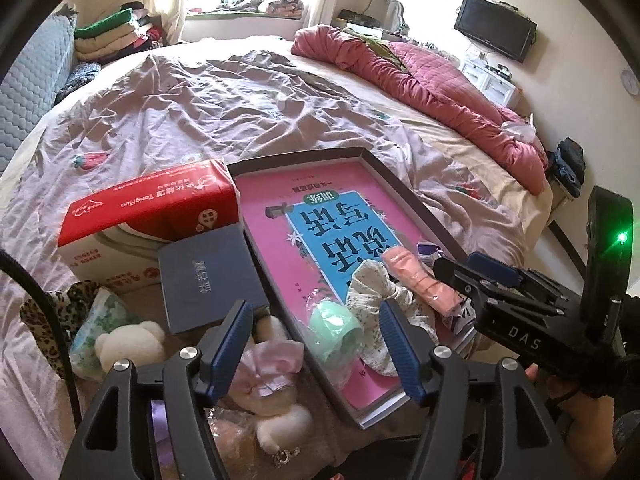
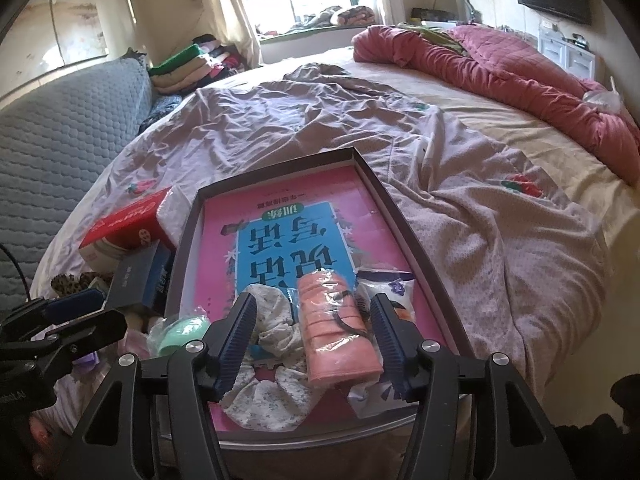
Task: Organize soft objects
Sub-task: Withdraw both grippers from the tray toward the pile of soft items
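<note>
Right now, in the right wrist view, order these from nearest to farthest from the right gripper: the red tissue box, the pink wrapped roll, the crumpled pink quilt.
1. The pink wrapped roll, lying in the tray between the fingers of the open right gripper.
2. The red tissue box, on the bed left of the tray.
3. The crumpled pink quilt, heaped at the far right of the bed.
</note>
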Motion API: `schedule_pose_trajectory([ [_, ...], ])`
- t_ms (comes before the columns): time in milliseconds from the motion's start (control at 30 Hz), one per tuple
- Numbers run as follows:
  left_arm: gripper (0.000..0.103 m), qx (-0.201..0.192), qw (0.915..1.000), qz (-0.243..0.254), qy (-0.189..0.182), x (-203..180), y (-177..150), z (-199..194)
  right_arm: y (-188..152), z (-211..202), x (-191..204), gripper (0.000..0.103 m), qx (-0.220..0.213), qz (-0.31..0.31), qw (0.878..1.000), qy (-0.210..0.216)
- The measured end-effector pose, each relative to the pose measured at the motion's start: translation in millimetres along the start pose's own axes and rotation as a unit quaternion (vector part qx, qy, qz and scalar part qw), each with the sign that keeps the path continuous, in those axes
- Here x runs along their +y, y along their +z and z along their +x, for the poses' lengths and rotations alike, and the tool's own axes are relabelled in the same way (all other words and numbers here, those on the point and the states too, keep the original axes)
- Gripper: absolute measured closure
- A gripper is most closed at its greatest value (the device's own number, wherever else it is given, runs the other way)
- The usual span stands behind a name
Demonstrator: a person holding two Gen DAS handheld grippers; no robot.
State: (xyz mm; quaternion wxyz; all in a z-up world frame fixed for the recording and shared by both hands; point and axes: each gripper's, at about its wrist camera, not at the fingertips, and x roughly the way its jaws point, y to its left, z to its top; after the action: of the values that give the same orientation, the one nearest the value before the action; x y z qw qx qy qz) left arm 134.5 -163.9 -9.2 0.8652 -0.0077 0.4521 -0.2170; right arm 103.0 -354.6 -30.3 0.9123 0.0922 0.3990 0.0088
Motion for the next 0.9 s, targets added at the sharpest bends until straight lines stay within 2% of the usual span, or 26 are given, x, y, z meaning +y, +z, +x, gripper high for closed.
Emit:
schedule_pose_trajectory([
  [600,0.037,-0.015,0.9996,-0.011,0.021,12,4,-22,8,-14,23,0.034,-0.017,-0.033,0.999,-0.003],
  [900,0.034,-0.025,0.9991,-0.023,0.024,21,6,-31,11,-21,46,0.031,-0.028,-0.080,0.996,-0.001],
])
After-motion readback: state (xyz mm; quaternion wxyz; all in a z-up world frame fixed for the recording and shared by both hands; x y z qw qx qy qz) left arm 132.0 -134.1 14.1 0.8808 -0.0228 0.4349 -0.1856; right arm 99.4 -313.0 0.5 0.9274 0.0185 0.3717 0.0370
